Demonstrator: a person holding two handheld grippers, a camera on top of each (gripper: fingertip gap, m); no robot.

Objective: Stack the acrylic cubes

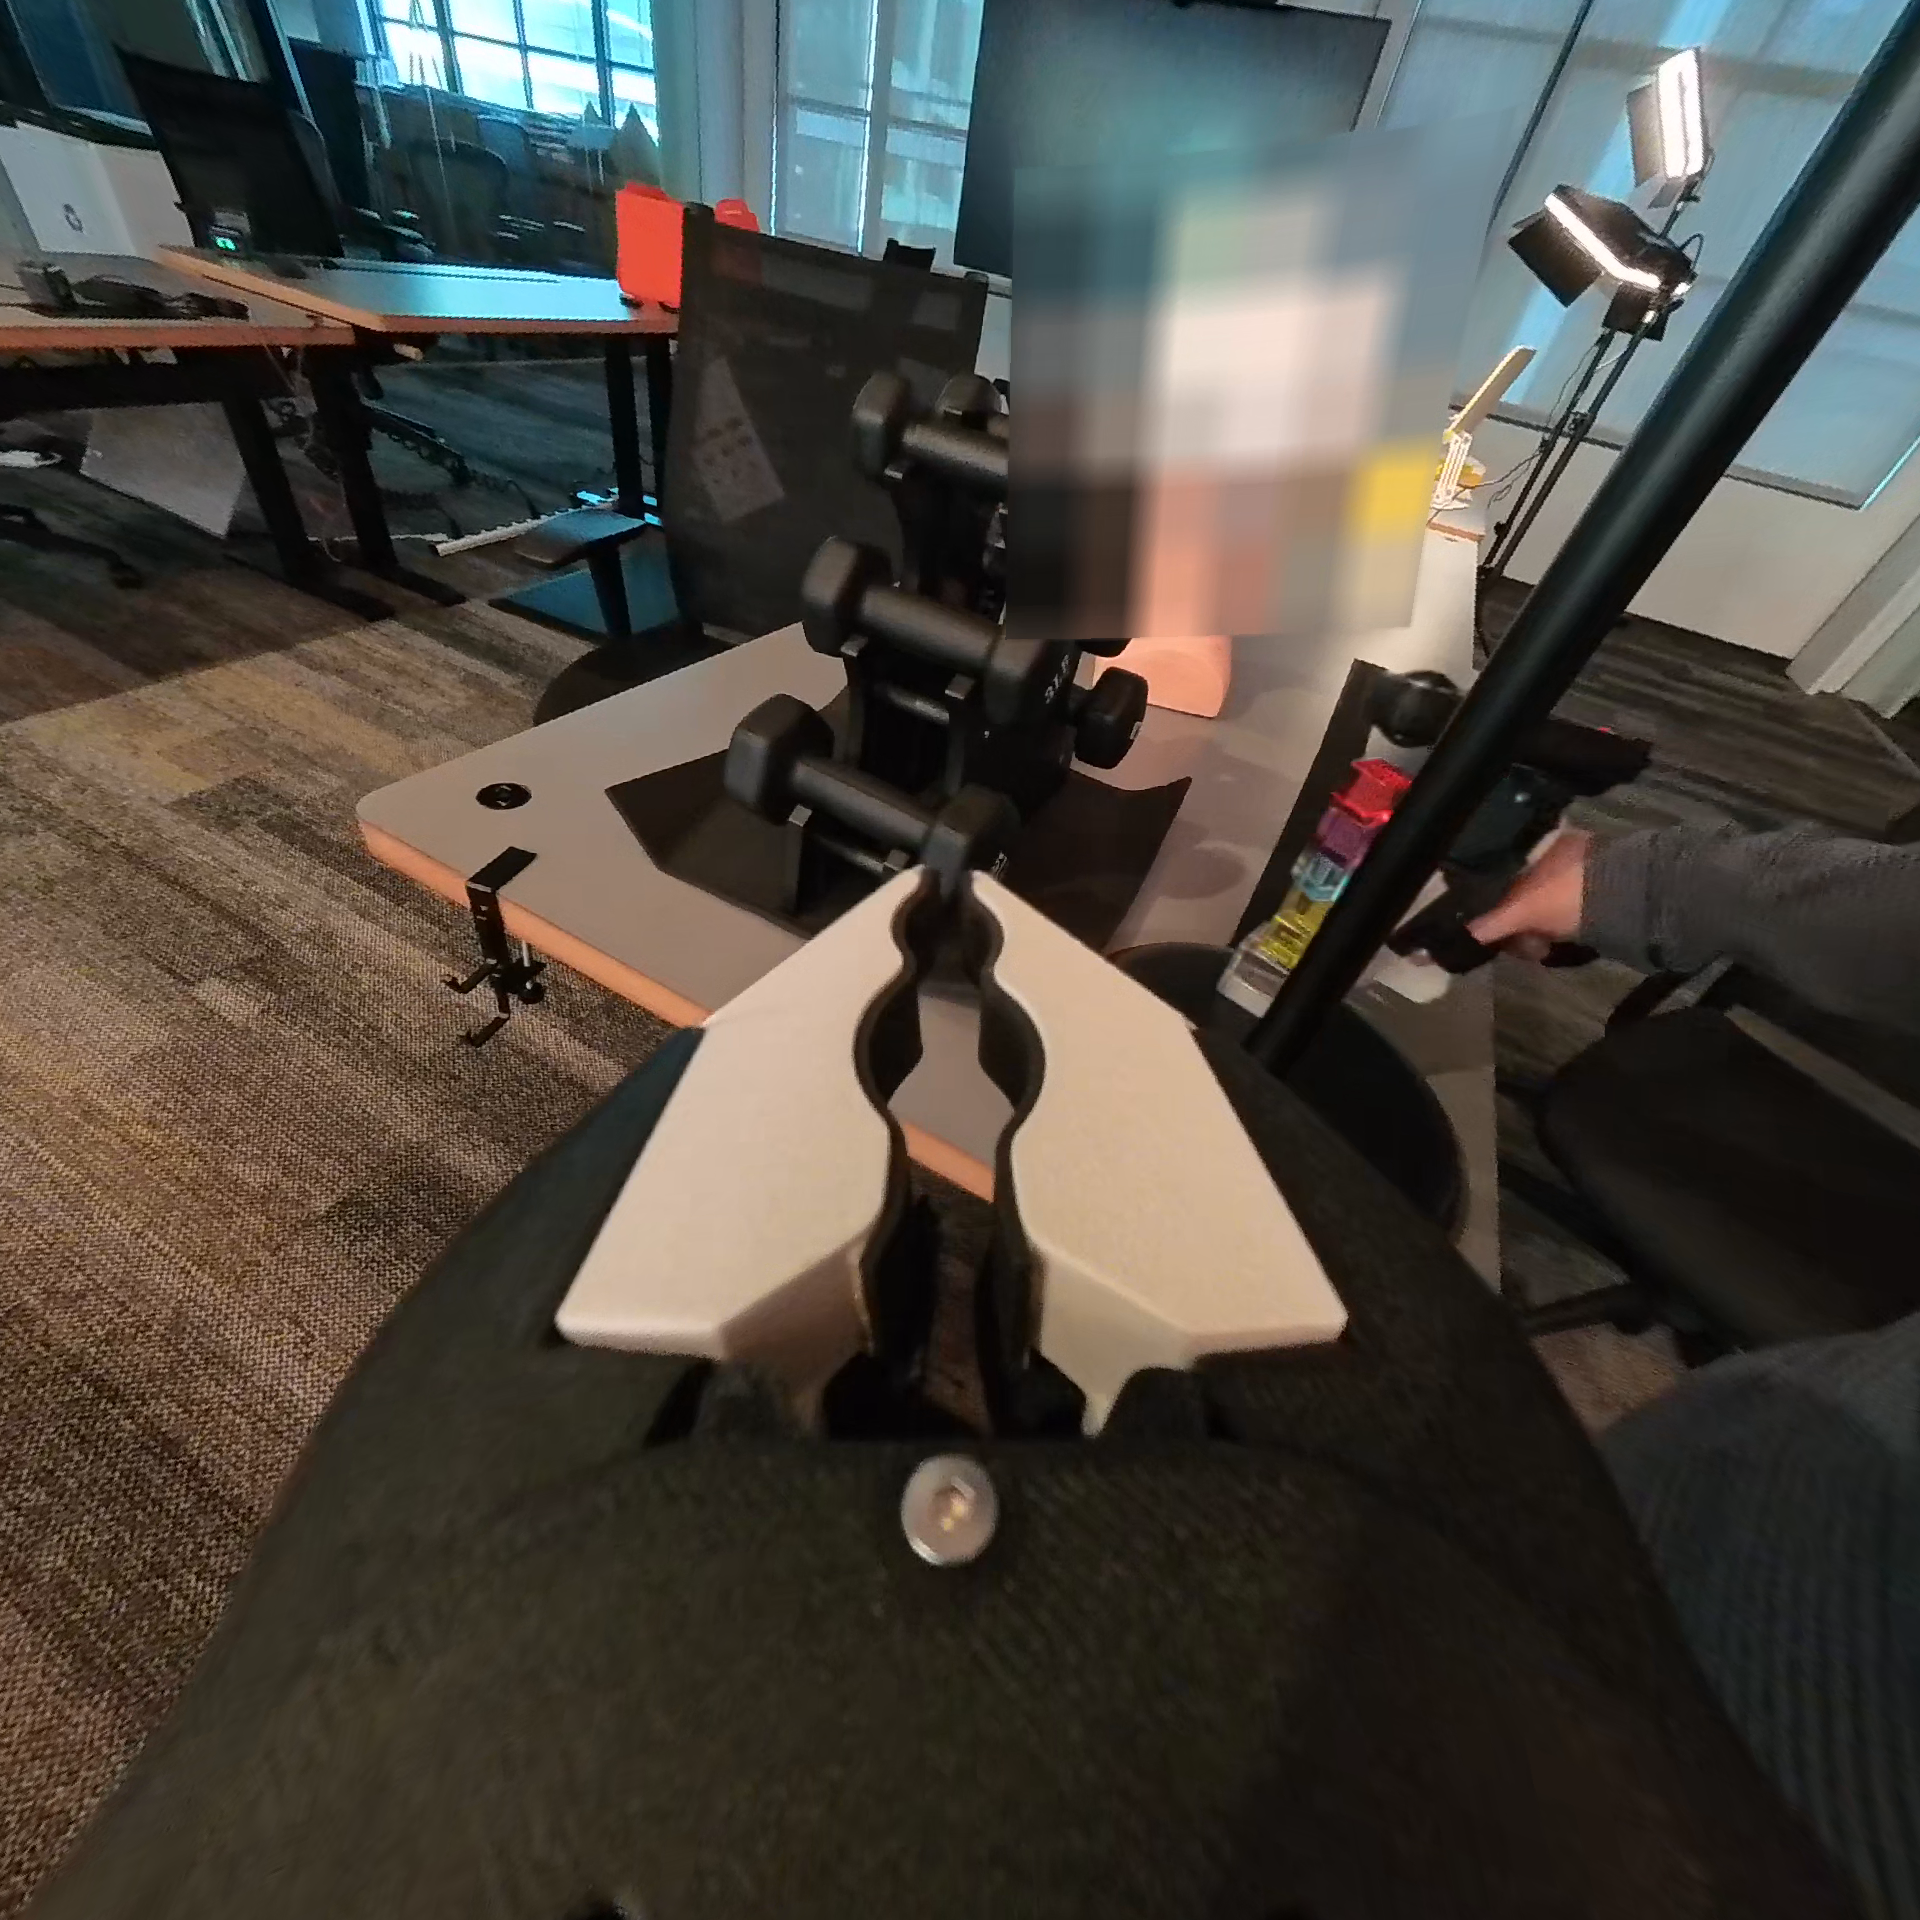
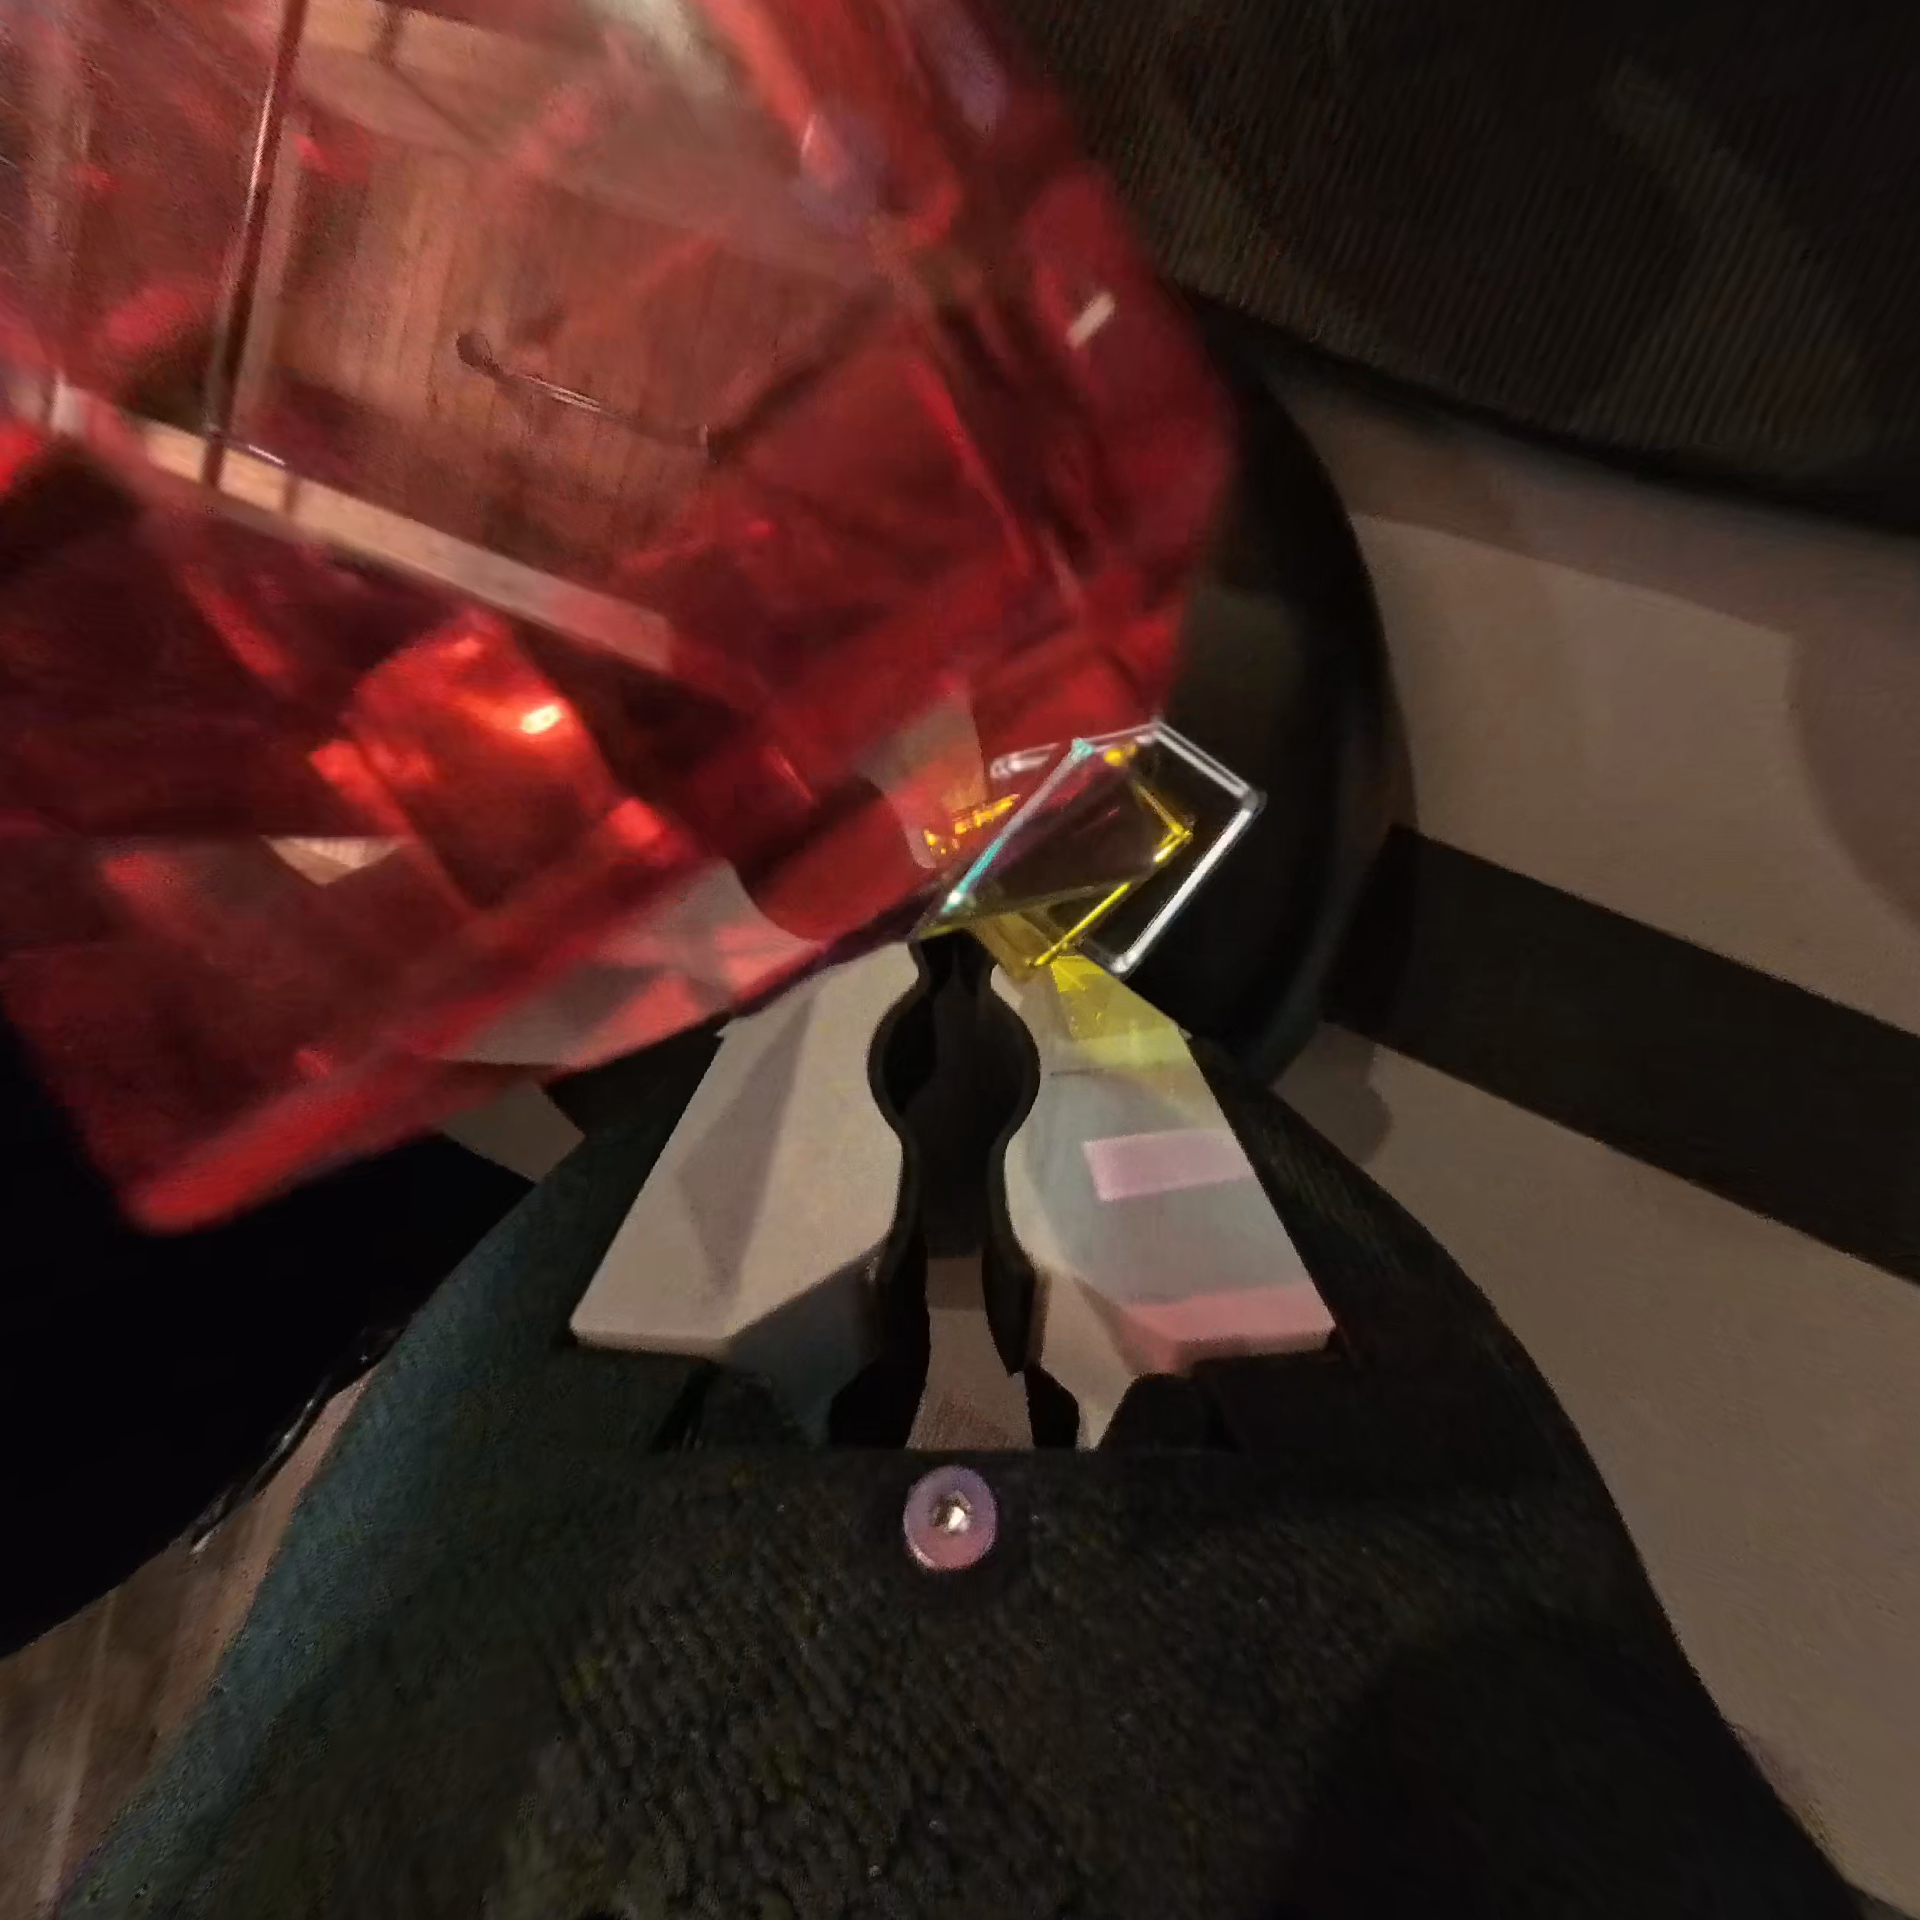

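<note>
In the left wrist view my left gripper [image 1: 951,883] is shut with nothing in it. It hangs in the air before the near edge of a grey table [image 1: 582,831]. Just beyond its tips a black rack [image 1: 914,665] holds several black dumbbells, and the lowest one [image 1: 852,795] is nearest. My right gripper [image 2: 951,951] is shut. Its tips are at the corner of a clear case with a yellow drawer [image 2: 1101,852], under a blurred red translucent drawer [image 2: 520,520]. The stack of coloured drawers also shows in the left wrist view [image 1: 1340,862], beside a hand [image 1: 1538,914].
A black pole [image 1: 1558,582] slants up from a round black base [image 1: 1382,1091], which also shows in the right wrist view [image 2: 1309,727]. A black hook clamp [image 1: 499,935] hangs on the table edge. An office chair [image 1: 1714,1132] stands at the right. Desks [image 1: 416,301] and light panels [image 1: 1600,244] stand behind. The left gripper's tips are roughly 40 cm from the right gripper's.
</note>
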